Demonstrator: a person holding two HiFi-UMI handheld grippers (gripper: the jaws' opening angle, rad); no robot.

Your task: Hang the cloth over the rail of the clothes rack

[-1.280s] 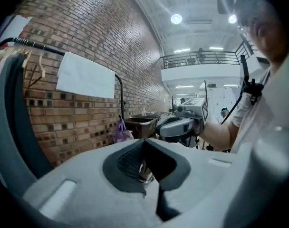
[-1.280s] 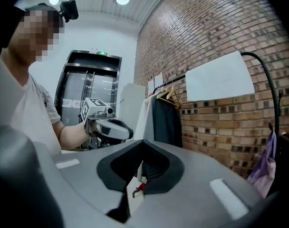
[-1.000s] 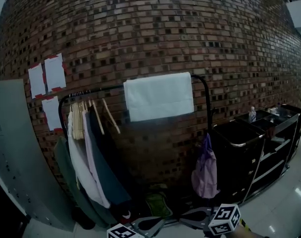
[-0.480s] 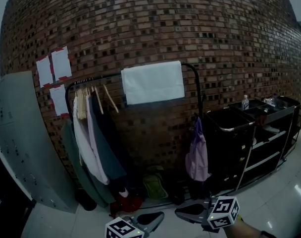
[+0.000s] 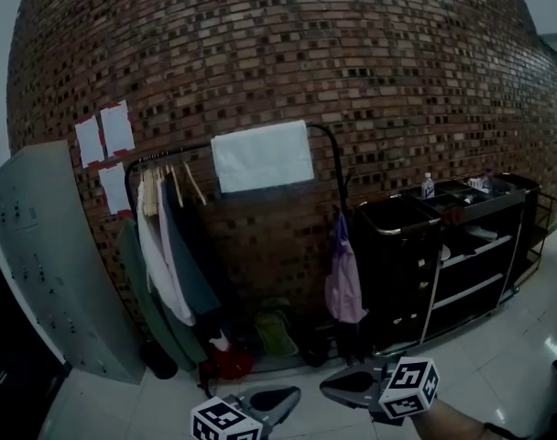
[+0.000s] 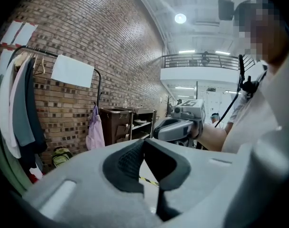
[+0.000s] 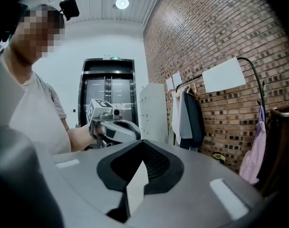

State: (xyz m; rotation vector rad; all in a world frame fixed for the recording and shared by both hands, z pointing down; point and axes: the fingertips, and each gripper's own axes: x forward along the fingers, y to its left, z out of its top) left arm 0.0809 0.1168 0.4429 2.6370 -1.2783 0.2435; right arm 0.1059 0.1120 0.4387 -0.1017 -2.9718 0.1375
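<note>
The white cloth (image 5: 262, 156) hangs draped over the black top rail (image 5: 326, 134) of the clothes rack, flat against the brick wall. It also shows in the left gripper view (image 6: 72, 71) and the right gripper view (image 7: 224, 75). Both grippers are low at the bottom of the head view, well away from the rack. My left gripper (image 5: 280, 398) is shut with nothing in it, as is my right gripper (image 5: 338, 388). The two point toward each other, so each shows in the other's view: the right gripper (image 6: 175, 127) and the left gripper (image 7: 117, 129).
Several garments on wooden hangers (image 5: 164, 246) fill the rack's left side. A purple bag (image 5: 341, 278) hangs from its right post. A black cart (image 5: 443, 246) with a bottle (image 5: 428, 185) stands to the right, a grey locker (image 5: 40, 264) to the left. A green bag (image 5: 274, 333) lies under the rack.
The head view has drawn back from the rack, which now looks smaller and farther away. The cloth stays on the rail. Both grippers stay shut and low.
</note>
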